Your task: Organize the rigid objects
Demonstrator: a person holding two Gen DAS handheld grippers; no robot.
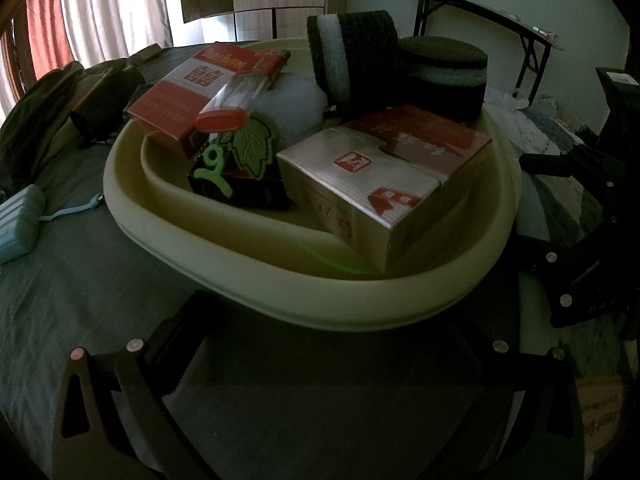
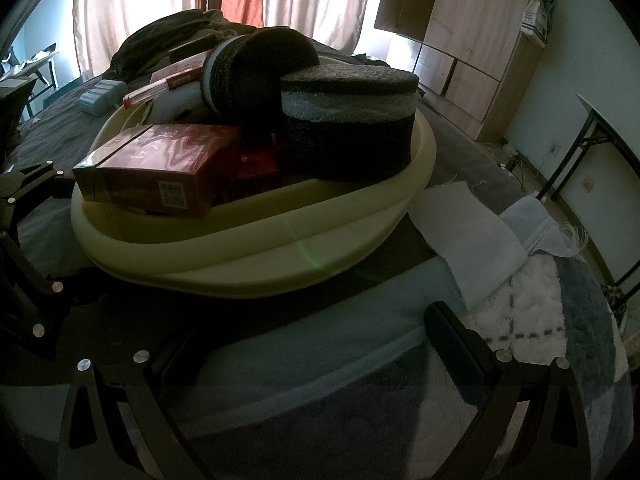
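A cream oval basin sits on a grey bed and holds several items. Inside are a silver-and-red box, a red-and-white box, a clear pen with a red cap, a green leaf patch and two dark round sponge pads. One pad leans on the other. My left gripper is open just short of the basin's near rim. My right gripper is open over the bedding at the basin's other side. Neither holds anything.
A teal case lies on the bed beside the basin. Dark clothing is heaped behind. A white cloth and a fluffy blanket lie at the right. A folding table and a wardrobe stand beyond the bed.
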